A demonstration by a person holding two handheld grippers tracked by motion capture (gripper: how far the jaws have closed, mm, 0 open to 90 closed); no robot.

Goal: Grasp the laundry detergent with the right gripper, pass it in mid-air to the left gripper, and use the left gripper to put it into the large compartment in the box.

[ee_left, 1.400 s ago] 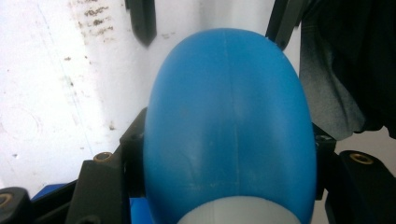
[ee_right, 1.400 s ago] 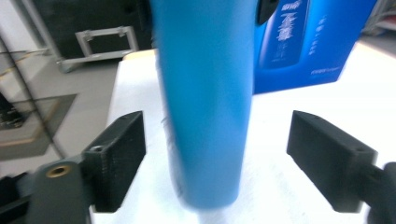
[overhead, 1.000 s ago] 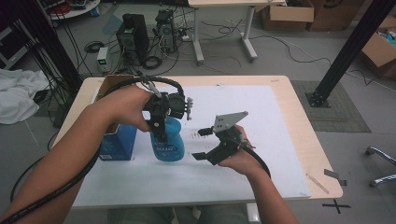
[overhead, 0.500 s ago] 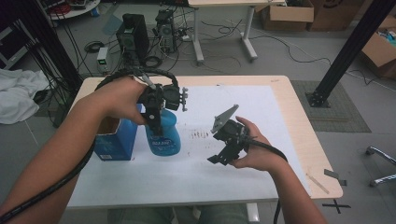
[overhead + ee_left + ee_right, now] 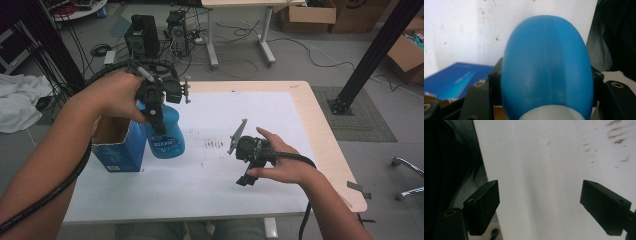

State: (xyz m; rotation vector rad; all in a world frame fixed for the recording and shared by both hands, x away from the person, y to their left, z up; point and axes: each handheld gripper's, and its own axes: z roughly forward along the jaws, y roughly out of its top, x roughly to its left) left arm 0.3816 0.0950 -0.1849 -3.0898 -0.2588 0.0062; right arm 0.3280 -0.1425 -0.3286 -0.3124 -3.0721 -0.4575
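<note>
My left gripper point(image 5: 161, 131) is shut on a blue plastic bottle point(image 5: 167, 135) and grips it by its upper body. The bottle hangs upright just over the white sheet point(image 5: 225, 175), right beside an open blue carton point(image 5: 117, 145). In the left gripper view the bottle's rounded blue body point(image 5: 546, 67) sits squeezed between the two black jaws, and its white part shows at the bottom. My right gripper point(image 5: 250, 175) is to the right, low over the sheet, with its jaws pointing toward the near edge. Its jaws point(image 5: 540, 197) stand open with nothing between them.
The blue carton point(image 5: 456, 77) stands at the left of the table with its top flaps open. Brown smudges point(image 5: 215, 145) mark the middle of the sheet. The wooden table edge point(image 5: 325, 130) runs along the right. Cables trail from both grippers.
The left hand has raised the bottle and drawn it a little left, toward the carton. The right gripper has turned its jaws from pointing left to pointing at the near edge.
</note>
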